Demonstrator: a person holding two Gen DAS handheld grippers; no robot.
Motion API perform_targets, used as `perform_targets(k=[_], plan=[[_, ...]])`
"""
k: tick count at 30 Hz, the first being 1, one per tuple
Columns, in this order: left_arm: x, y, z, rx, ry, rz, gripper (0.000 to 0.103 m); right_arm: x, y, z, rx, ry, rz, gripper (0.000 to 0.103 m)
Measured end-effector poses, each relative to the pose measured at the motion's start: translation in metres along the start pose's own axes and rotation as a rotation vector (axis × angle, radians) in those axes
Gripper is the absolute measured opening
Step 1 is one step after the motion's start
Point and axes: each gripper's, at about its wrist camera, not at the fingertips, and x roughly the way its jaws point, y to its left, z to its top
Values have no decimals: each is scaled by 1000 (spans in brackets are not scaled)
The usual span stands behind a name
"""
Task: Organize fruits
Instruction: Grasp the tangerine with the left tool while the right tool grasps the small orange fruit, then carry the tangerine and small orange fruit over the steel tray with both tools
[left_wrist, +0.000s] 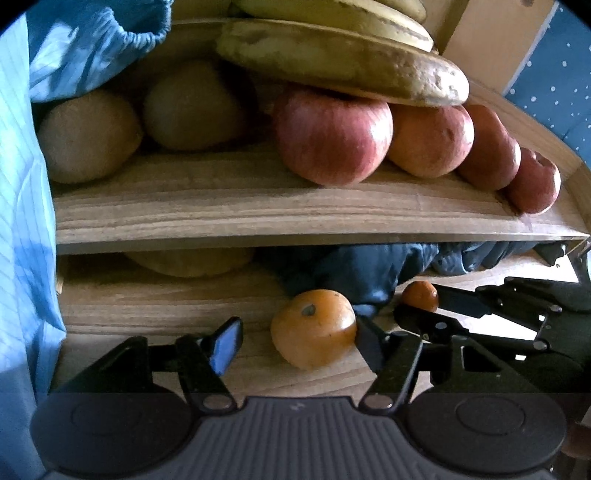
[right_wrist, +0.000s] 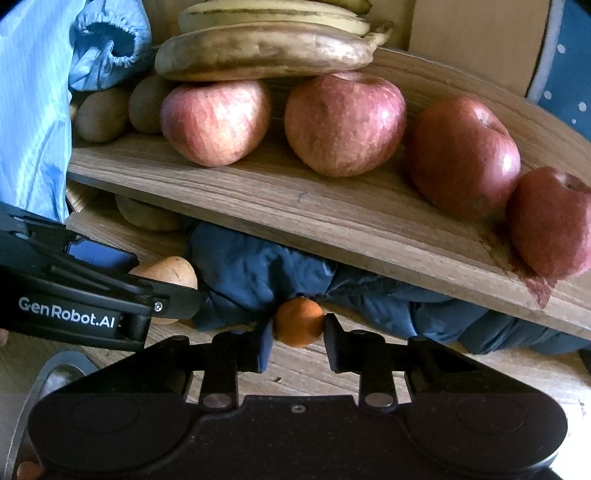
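Note:
A wooden rack has a middle shelf (left_wrist: 258, 218) with several red apples (left_wrist: 332, 136), brown kiwis (left_wrist: 88, 136) and bananas (left_wrist: 332, 55) above. On the lower shelf, an orange (left_wrist: 314, 328) lies between the open jaws of my left gripper (left_wrist: 295, 339), touching the right finger. My right gripper (right_wrist: 297, 332) is shut on a small tangerine (right_wrist: 299, 323), which also shows in the left wrist view (left_wrist: 421, 295). The apples (right_wrist: 343, 122) and bananas (right_wrist: 266, 48) show in the right wrist view too.
A dark blue cloth (right_wrist: 258, 273) is bunched on the lower shelf behind the tangerine. A light blue sleeve (left_wrist: 26, 221) hangs at the left. A pale fruit (left_wrist: 192, 262) sits far back under the shelf. A cardboard box (left_wrist: 491, 37) stands behind.

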Motion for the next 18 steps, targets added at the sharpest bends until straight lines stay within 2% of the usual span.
perform_targets(k=[6, 8, 18], plan=[[2, -3, -3, 15, 2, 0, 58, -7, -3, -7, 29, 4, 12, 30], [2, -4, -3, 21, 1, -8, 52, -9, -4, -8, 32, 2, 14, 30], [-4, -17, -10, 40, -1, 7, 51, -28, -6, -15, 64, -17, 39, 30]])
